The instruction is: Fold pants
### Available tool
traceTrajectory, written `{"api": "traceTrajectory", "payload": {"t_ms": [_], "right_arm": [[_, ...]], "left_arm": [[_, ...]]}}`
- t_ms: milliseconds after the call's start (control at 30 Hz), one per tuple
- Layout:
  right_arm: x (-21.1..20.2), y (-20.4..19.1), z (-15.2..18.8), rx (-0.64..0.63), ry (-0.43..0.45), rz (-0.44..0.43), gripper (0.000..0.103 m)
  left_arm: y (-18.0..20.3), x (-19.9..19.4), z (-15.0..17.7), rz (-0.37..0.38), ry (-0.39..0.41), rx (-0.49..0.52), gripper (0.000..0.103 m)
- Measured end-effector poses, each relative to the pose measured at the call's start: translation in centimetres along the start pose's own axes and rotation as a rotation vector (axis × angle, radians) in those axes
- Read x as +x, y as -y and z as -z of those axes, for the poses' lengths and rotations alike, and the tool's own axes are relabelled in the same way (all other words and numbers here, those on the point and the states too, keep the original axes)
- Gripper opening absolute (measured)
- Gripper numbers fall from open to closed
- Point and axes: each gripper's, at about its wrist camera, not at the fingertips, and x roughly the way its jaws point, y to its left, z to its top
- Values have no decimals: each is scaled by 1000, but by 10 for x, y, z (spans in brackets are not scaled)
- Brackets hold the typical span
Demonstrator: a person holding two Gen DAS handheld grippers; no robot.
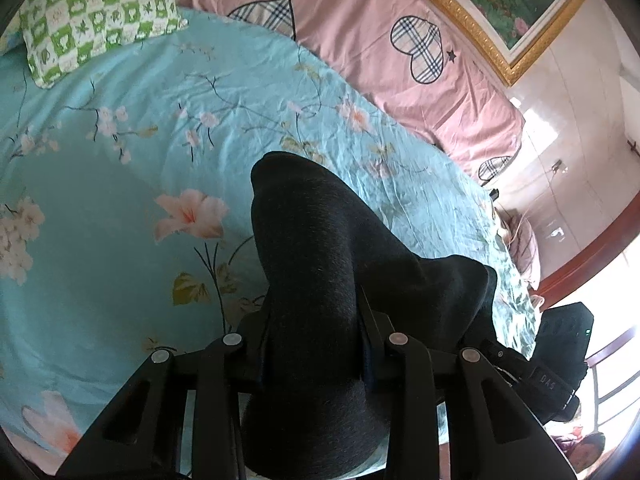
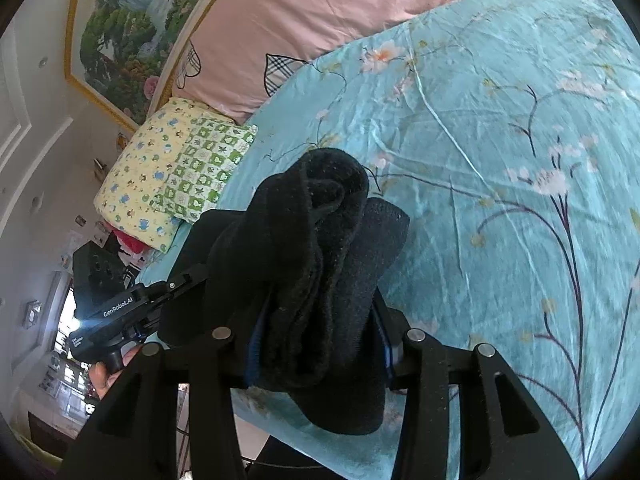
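Left tongs clamped on black pants, thick fold of cloth filling gap between jaws. Right tongs likewise gripping bunched pants (rolled edge sticks up past fingers). Pants raised over bed with teal flowered sheet, part draping down. Checked pillow and pink quilt beyond.

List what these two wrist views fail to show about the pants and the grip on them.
- Left wrist view: the black pants fill the left tongs, hiding the pads; the cloth's lower end runs off the bottom edge.
- Right wrist view: bunched cloth covers the right tongs; which part of the pants is pinched cannot be told.
- Both views: the pants' full outline and any fold made so far are hidden; waistband and leg cannot be told apart.
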Motion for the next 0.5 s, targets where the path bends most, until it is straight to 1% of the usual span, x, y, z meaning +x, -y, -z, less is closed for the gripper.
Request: {"api": "traceTrajectory", "payload": {"t_ms": [300,500], "right_arm": [[9,-11,-28,-52,22,-17,46],[24,-16,-52,-99,49,-23,46]], "left_arm": [[10,-8,-15,-60,60,37,33],[13,-3,-29,-97,88,60,33]]}}
